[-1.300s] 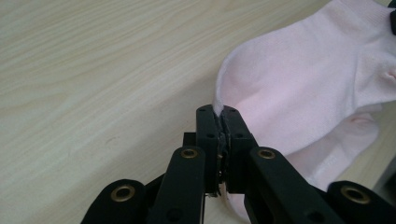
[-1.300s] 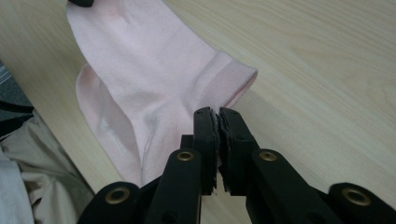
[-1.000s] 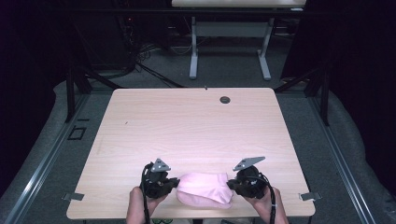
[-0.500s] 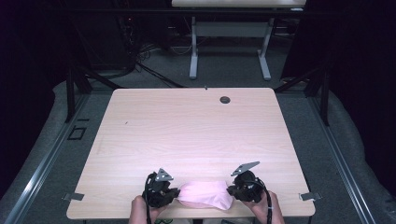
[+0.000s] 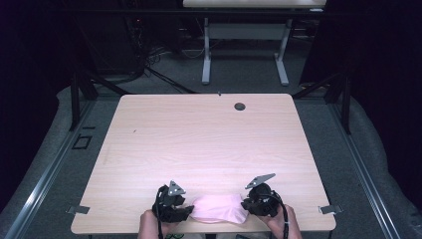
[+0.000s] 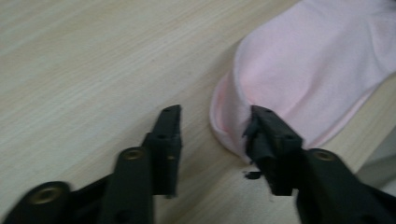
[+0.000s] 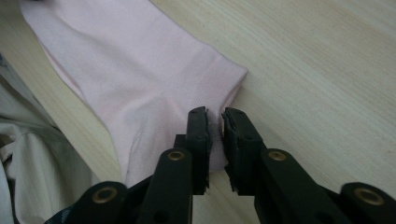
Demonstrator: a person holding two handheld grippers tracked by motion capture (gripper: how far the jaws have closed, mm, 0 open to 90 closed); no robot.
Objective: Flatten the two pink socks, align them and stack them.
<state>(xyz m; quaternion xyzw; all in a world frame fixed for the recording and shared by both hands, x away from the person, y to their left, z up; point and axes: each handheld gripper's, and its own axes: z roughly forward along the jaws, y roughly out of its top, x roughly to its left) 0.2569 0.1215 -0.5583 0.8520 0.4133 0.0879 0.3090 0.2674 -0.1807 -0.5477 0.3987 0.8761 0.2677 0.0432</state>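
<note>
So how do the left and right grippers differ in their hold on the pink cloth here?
The left gripper is open, one of its fingers at the pink cloth's rounded end; the right gripper is shut, pinching the cloth's straight edge. Both sit near the table's near edge.

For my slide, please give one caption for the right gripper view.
Right gripper pinching the edge of a pink sock on the wooden table.

Setting was a lab or test bay. A pale wood-grain desk (image 5: 209,144) stood on grey carpet (image 5: 338,149), flanked by metal floor rails (image 5: 40,184). Black curtains (image 5: 378,59) enclosed the area; cables (image 5: 144,55) lay on the floor near a second desk (image 5: 249,4).
</note>
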